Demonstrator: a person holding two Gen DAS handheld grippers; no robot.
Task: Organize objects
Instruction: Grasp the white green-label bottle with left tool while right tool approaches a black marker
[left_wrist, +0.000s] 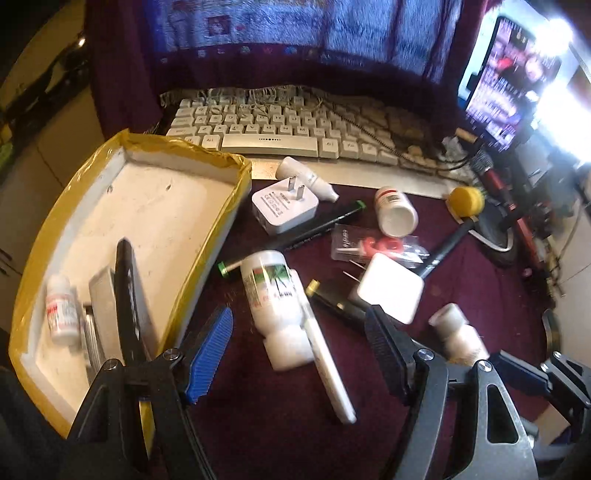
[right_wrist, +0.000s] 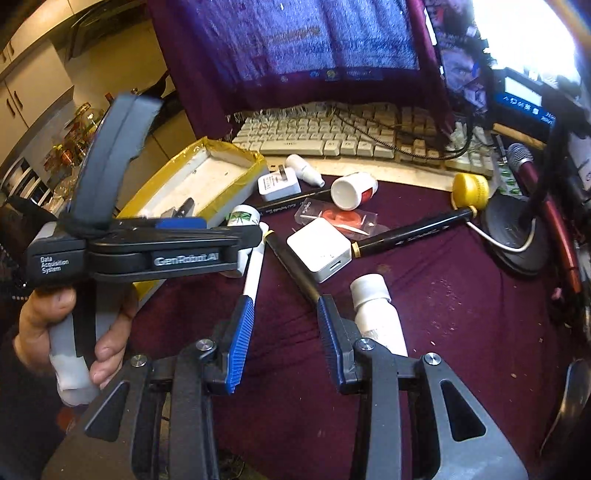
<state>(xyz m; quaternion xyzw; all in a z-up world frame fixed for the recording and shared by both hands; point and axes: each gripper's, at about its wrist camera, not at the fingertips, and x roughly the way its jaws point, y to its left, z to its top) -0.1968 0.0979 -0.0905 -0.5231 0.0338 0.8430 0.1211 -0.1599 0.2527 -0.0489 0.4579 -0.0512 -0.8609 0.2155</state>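
A white tray with yellow tape (left_wrist: 236, 177) (right_wrist: 255, 157) sits at the left and holds a small bottle (left_wrist: 62, 314), pliers (left_wrist: 125, 295) and a flat grey piece. On the maroon cloth lie a white bottle with a palm label (left_wrist: 273, 295), a white pen (left_wrist: 328, 365) (right_wrist: 255, 273), two white chargers (left_wrist: 284, 206) (left_wrist: 391, 291), a black pen with green ends (left_wrist: 314, 229), a red-labelled bottle (left_wrist: 395, 210) and another white bottle (right_wrist: 376, 314). My left gripper (left_wrist: 299, 343) is open above the palm bottle. My right gripper (right_wrist: 284, 332) is open over bare cloth.
A white keyboard (left_wrist: 277, 129) lies behind, partly under a hanging purple cloth (left_wrist: 295, 37). A yellow jar (left_wrist: 467, 201), a black marker (right_wrist: 410, 232), a packet with red pieces (left_wrist: 376, 247) and a microphone stand base (right_wrist: 513, 236) are at the right.
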